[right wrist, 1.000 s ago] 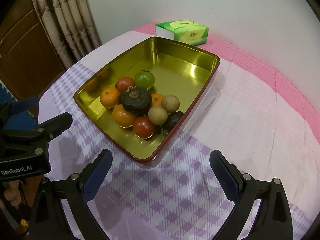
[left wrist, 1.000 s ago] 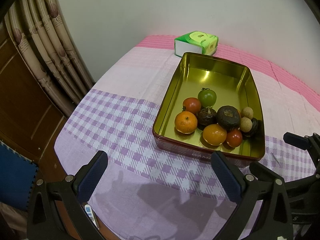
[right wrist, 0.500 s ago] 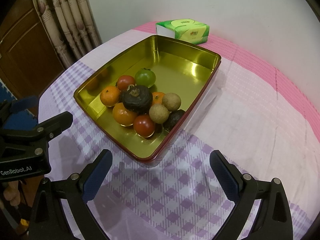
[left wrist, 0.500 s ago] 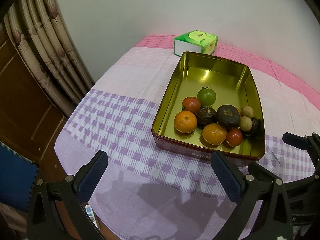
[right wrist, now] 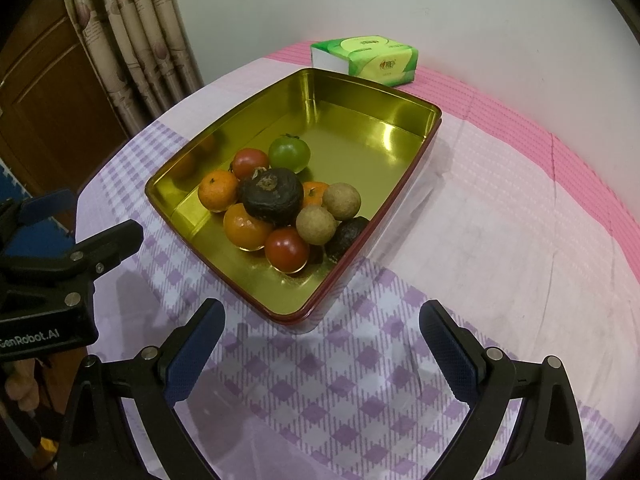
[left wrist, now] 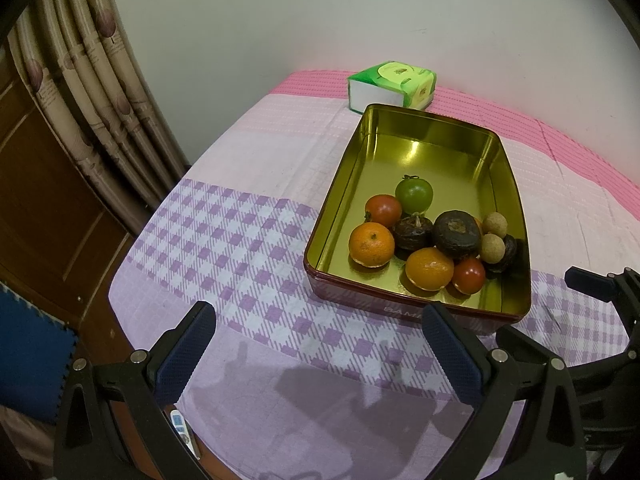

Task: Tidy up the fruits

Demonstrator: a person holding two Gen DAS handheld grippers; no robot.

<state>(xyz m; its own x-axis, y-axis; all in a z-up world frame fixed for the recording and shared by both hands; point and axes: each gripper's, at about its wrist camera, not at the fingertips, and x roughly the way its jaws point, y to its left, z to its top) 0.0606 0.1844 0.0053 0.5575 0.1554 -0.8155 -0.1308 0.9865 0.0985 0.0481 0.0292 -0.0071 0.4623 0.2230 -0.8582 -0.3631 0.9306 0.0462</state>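
Third orange, seemingly right-view only

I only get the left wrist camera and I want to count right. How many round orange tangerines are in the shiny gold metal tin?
Observer: Three. The right wrist view shows a third orange tangerine tucked behind the big dark wrinkled fruit in the gold metal tin.
Operator: Is the right gripper holding anything?
Observer: No. The right gripper is open and empty, short of the tin's near corner.
Operator: Who holds the left gripper?
Observer: A hand shows below the left gripper.
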